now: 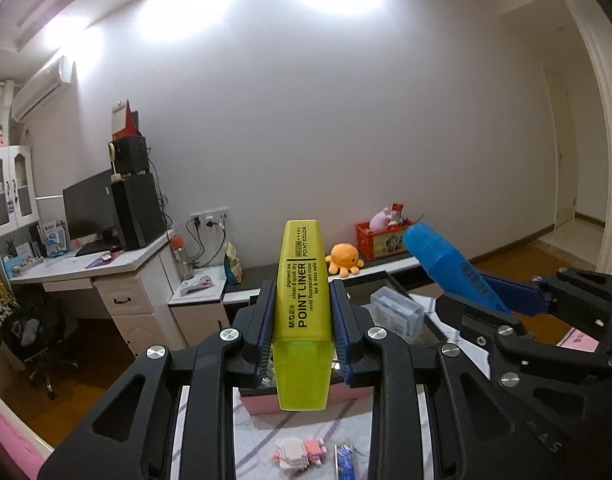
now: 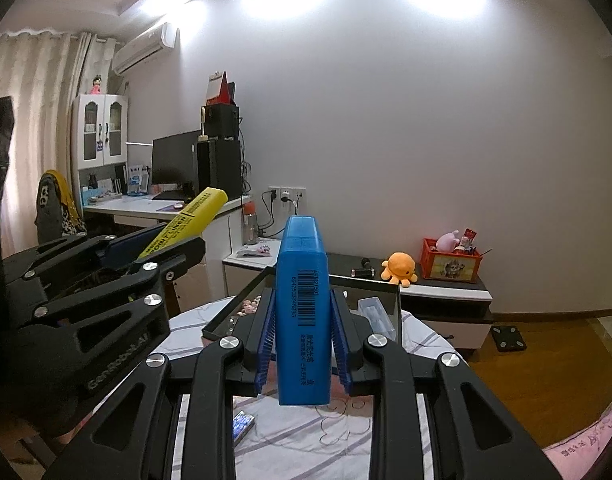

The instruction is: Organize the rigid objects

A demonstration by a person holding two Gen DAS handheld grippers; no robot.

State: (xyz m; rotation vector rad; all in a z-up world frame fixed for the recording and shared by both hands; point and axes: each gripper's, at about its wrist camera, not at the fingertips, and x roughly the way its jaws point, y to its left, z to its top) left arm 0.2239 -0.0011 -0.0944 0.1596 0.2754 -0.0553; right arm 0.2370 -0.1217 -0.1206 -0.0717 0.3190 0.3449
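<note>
My left gripper (image 1: 302,300) is shut on a yellow highlighter (image 1: 303,304) marked POINT LINER, held upright above the cloth-covered table. My right gripper (image 2: 303,312) is shut on a blue highlighter (image 2: 303,312) with a barcode, also upright. Each shows in the other's view: the blue highlighter (image 1: 446,264) at the right of the left wrist view, the yellow highlighter (image 2: 185,224) at the left of the right wrist view. A dark glass-walled tray (image 2: 370,285) lies just beyond both grippers on the table.
A clear plastic box (image 1: 398,314) sits in the tray. Pink erasers (image 1: 297,454) and a small blue item (image 1: 344,462) lie on the cloth (image 2: 306,436) below the grippers. Beyond are a desk with a monitor (image 1: 89,212), an orange plush (image 1: 344,260) and a red crate (image 1: 380,238).
</note>
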